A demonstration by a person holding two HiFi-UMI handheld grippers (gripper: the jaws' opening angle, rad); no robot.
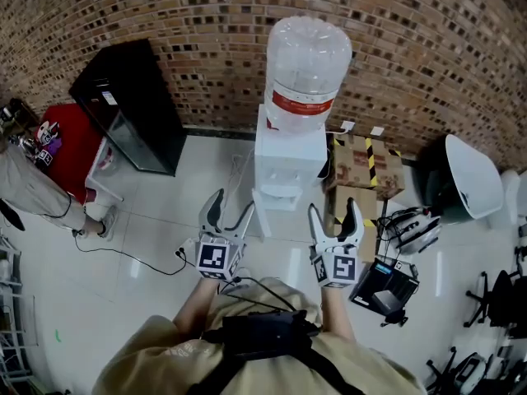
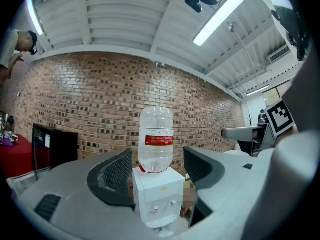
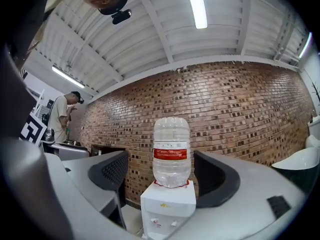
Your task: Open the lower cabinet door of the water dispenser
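Observation:
The white water dispenser [image 1: 287, 159] stands against the brick wall, with a big clear bottle [image 1: 307, 62] with a red label on top. From above, its lower front shows only as a narrow white strip [image 1: 265, 214] below the taps; I cannot tell how the door stands. My left gripper [image 1: 232, 202] is open just left of that front, with nothing between its fingers. My right gripper [image 1: 333, 206] is open to the right of it, also empty. Both gripper views look level at the dispenser [image 2: 156, 199] [image 3: 167, 209] a short way ahead, framed between the jaws.
A black cabinet [image 1: 132, 105] and a red table [image 1: 70, 146] stand at the left, with a person [image 1: 33, 189] beside them. Cardboard boxes [image 1: 362, 167] sit right of the dispenser. A white chair [image 1: 473, 179], a black device [image 1: 383, 285] and floor cables [image 1: 123, 253] lie around.

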